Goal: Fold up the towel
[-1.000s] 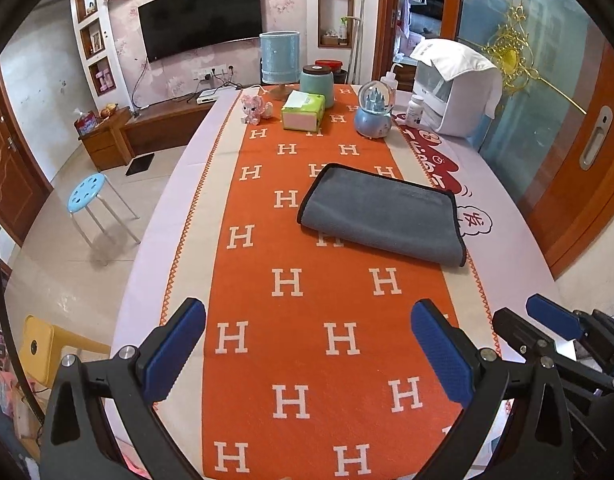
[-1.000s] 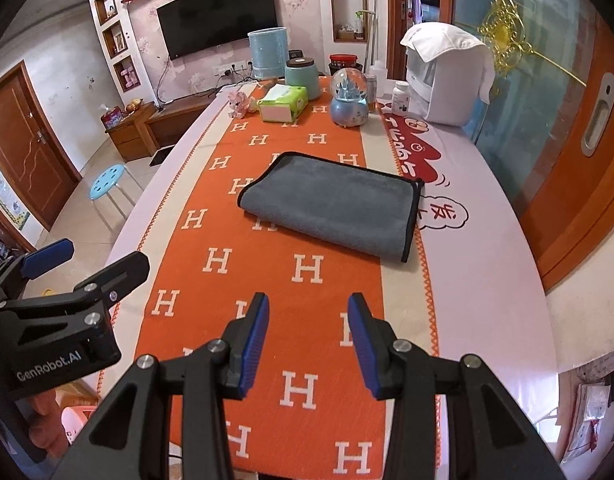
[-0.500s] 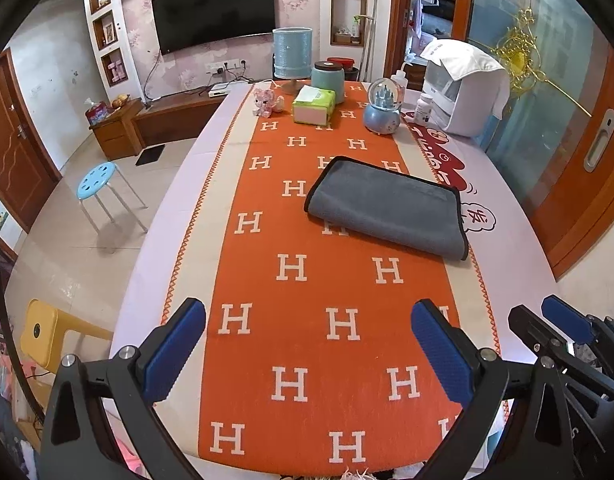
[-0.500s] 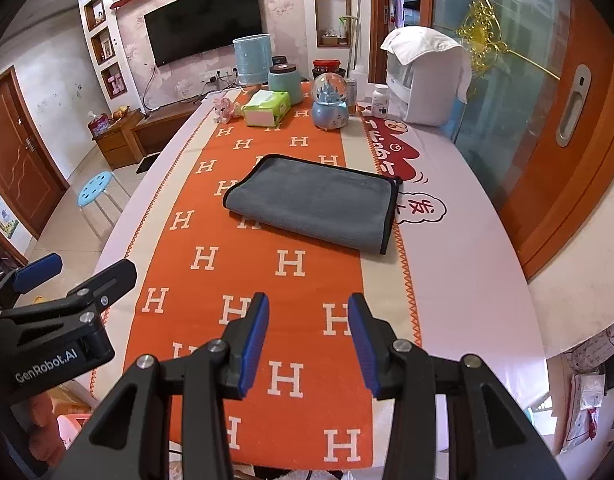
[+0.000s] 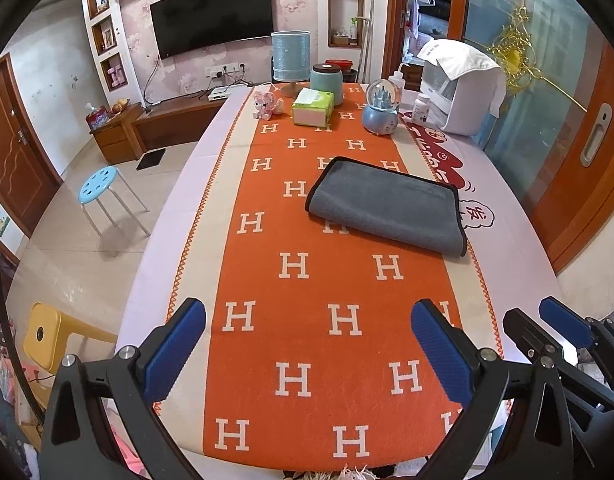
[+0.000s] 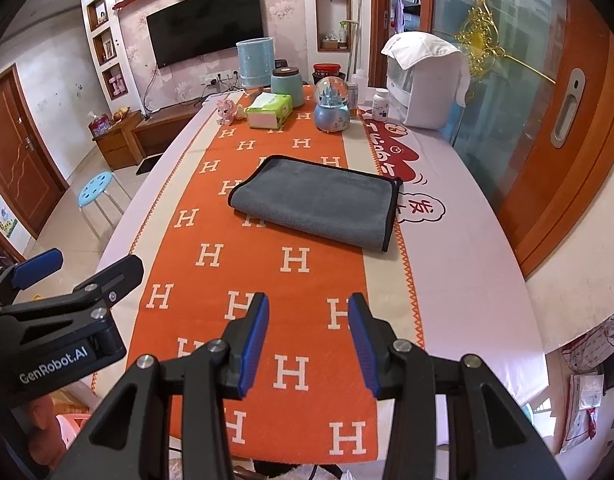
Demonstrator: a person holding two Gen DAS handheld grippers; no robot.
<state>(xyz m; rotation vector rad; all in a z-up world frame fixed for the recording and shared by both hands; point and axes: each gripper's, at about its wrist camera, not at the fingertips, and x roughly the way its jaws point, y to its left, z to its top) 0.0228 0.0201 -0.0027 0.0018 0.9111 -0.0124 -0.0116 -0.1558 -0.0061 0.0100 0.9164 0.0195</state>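
Note:
A grey towel (image 5: pixel 387 210) with black trim lies folded flat on the orange H-patterned table runner (image 5: pixel 315 320), toward the right side; it also shows in the right wrist view (image 6: pixel 319 202). My left gripper (image 5: pixel 309 352) is wide open and empty, held above the table's near edge, well short of the towel. My right gripper (image 6: pixel 307 340) is open with a narrower gap, also empty, above the near edge. The right gripper shows at the lower right of the left wrist view (image 5: pixel 555 336); the left one shows at the left of the right wrist view (image 6: pixel 67 280).
At the table's far end stand a tissue box (image 5: pixel 313 108), a snow globe (image 5: pixel 381 108), a teal jar (image 5: pixel 327 80), a blue lamp (image 5: pixel 291 56), a pink toy (image 5: pixel 267 105), a pill bottle (image 5: pixel 422 108) and a white appliance (image 5: pixel 459 88). A blue stool (image 5: pixel 99 180) stands left.
Both grippers have drawn back and up from the towel toward the table's near edge, so the towel looks farther away. Jaw openings are unchanged. The towel has not moved.

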